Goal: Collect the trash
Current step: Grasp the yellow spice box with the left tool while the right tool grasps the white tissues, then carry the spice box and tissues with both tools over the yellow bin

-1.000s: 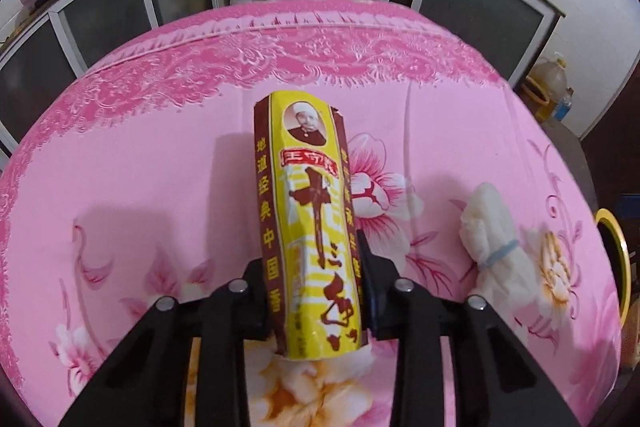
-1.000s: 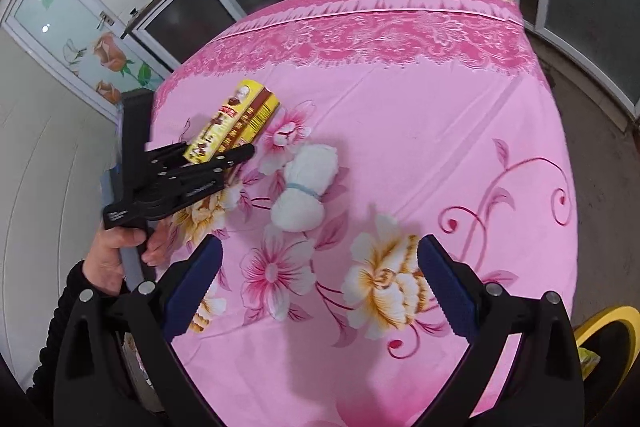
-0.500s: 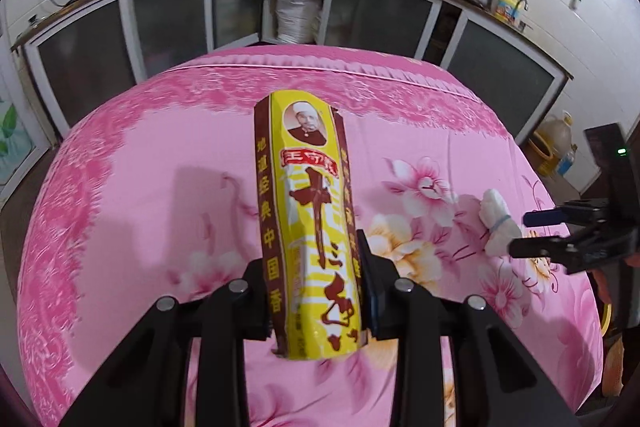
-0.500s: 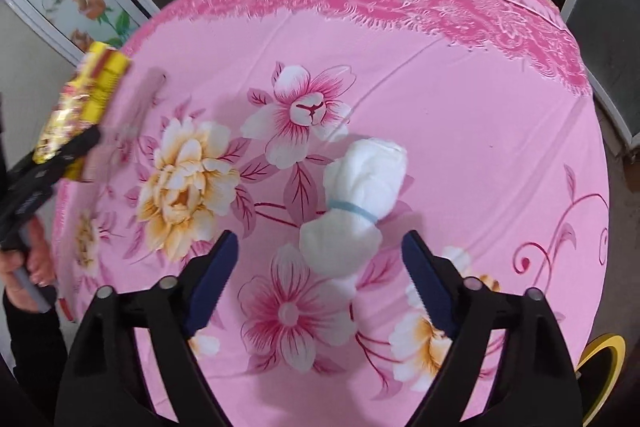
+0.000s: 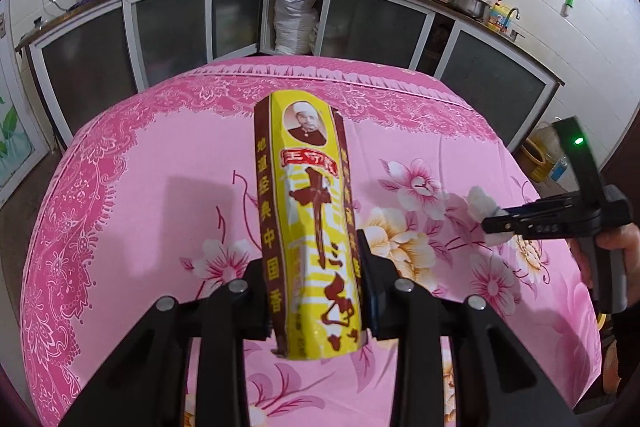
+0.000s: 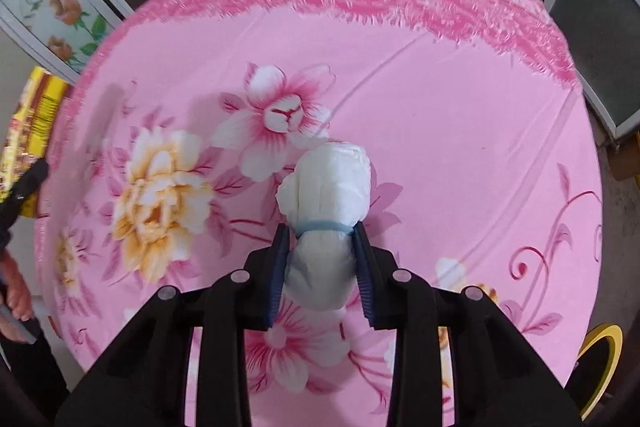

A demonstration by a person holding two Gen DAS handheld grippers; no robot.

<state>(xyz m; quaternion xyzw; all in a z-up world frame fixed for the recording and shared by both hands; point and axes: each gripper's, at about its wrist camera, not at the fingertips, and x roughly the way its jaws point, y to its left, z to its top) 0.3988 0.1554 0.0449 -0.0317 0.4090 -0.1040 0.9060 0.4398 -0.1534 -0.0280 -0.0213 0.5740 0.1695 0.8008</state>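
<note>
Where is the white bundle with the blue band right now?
In the right wrist view the white bundle sits centre frame on the pink floral tablecloth, between the right claw's blue pads, beside a pink-and-white printed flower.

Yellow-and-brown packet, red label, brown characters, portrait. White bundle, light-blue band. Pink cloth, white, yellow, pink flowers, darker pink lace border. Black grippers, blue pads.

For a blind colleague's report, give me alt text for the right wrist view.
The right claw grips a white bundle tied with a blue band, on a pink floral tablecloth. At far left, a yellow packet shows.
</note>
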